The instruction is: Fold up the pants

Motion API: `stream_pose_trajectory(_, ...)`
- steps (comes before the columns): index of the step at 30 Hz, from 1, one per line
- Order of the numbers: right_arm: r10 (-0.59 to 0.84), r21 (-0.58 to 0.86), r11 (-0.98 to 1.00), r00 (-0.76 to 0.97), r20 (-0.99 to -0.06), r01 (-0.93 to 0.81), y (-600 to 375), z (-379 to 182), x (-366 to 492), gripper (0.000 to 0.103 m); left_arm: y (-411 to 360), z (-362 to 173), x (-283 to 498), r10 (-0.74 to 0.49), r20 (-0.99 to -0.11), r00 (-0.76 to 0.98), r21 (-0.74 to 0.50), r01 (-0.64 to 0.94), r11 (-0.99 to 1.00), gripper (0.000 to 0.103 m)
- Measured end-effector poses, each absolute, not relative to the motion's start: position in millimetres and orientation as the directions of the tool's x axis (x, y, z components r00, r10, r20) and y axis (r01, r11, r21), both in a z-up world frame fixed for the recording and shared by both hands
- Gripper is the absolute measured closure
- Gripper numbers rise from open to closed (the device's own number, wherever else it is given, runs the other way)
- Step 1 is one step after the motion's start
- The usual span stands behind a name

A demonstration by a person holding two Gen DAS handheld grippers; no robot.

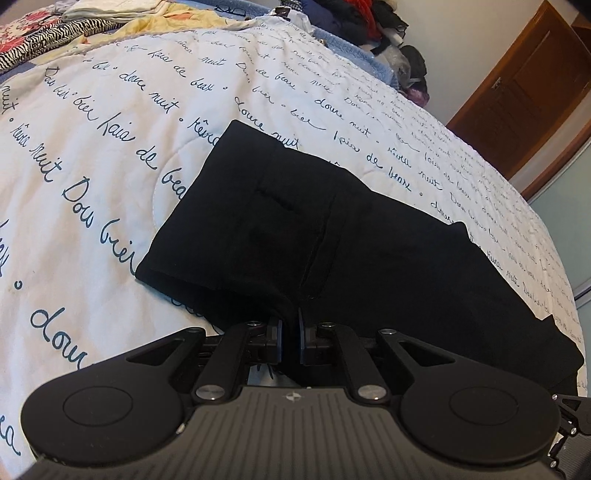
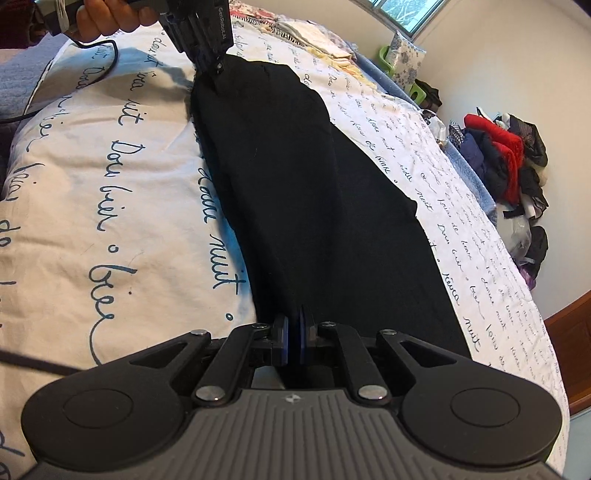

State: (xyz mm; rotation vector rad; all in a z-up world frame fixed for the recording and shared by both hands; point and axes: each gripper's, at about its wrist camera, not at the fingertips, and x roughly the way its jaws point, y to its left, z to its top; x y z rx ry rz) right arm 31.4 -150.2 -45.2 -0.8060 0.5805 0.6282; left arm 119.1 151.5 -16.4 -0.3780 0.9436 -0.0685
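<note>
Black pants (image 1: pixel 332 236) lie on a white quilt with blue script. In the left wrist view my left gripper (image 1: pixel 290 332) is shut on the near edge of the pants, by the back pocket seam. In the right wrist view the pants (image 2: pixel 314 192) run away from me as a long folded strip. My right gripper (image 2: pixel 294 338) is shut on their near end. The left gripper (image 2: pixel 218 72) shows at the far end of the strip, pinching the cloth, with a hand above it.
The white quilt (image 1: pixel 110 155) covers the bed. Folded linens (image 1: pixel 92 22) lie at its far side. A heap of clothes (image 2: pixel 509 162) sits by the wall. A wooden door (image 1: pixel 524 88) stands beyond the bed. A black cable (image 2: pixel 110 55) trails over the quilt.
</note>
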Motion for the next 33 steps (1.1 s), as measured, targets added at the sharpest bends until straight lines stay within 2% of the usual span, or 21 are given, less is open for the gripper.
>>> stream_pose_trajectory(2, 0.288, -0.443, 0.568, 0.672, -0.683, -0.693, -152, -45, 34, 0.095, 150, -10, 118, -0.207, -0.786, 0.583, -0.329, -0.11, 0.938, 0.084)
stream_pose_trajectory(5, 0.282, -0.444, 0.6, 0.695, -0.661, -0.665, -153, -47, 31, 0.092, 146, 4, 111, -0.191, -0.793, 0.578, -0.309, -0.111, 0.945, 0.07)
stream_pose_trajectory(9, 0.305, -0.39, 0.654, 0.698, -0.648, -0.648, -166, -37, 21, 0.086, 128, 29, 98, -0.14, -0.774, 0.617, -0.233, -0.072, 0.97, 0.068)
stream_pose_trajectory(11, 0.36, -0.273, 0.717, 0.676, -0.643, -0.641, -190, -24, 16, 0.072, 111, 41, 94, -0.151, -0.751, 0.643, -0.207, -0.012, 0.978, 0.065)
stream_pose_trajectory(14, 0.373, -0.122, 0.834, 0.714, -0.592, -0.538, -247, -4, 11, 0.06, 73, 52, 97, -0.243, -0.718, 0.653, -0.216, 0.123, 0.969, 0.059)
stream_pose_trajectory(16, 0.326, -0.023, 0.913, 0.764, -0.556, -0.406, -293, 4, 11, 0.054, 40, 50, 104, -0.303, -0.715, 0.63, -0.218, 0.211, 0.953, 0.056)
stream_pose_trajectory(19, 0.188, 0.133, 0.982, 0.825, -0.533, -0.138, -365, 5, 16, 0.037, -19, 39, 109, -0.392, -0.722, 0.57, -0.22, 0.348, 0.911, 0.056)
stream_pose_trajectory(22, 0.081, 0.295, 0.95, 0.831, -0.551, 0.103, -427, -2, 23, 0.035, -79, 22, 104, -0.453, -0.739, 0.499, -0.206, 0.474, 0.856, 0.056)
stream_pose_trajectory(25, 0.093, 0.479, 0.843, 0.812, -0.576, 0.243, -472, -18, 31, 0.034, -130, 8, 94, -0.5, -0.749, 0.435, -0.182, 0.59, 0.786, 0.054)
stream_pose_trajectory(28, 0.171, 0.608, 0.739, 0.793, -0.584, 0.288, -497, -36, 45, 0.034, -165, -5, 84, -0.526, -0.759, 0.384, -0.167, 0.665, 0.728, 0.053)
stream_pose_trajectory(33, 0.228, 0.667, 0.678, 0.774, -0.59, 0.308, -510, -38, 71, 0.033, -193, -29, 91, -0.526, -0.785, 0.329, -0.166, 0.705, 0.689, 0.052)
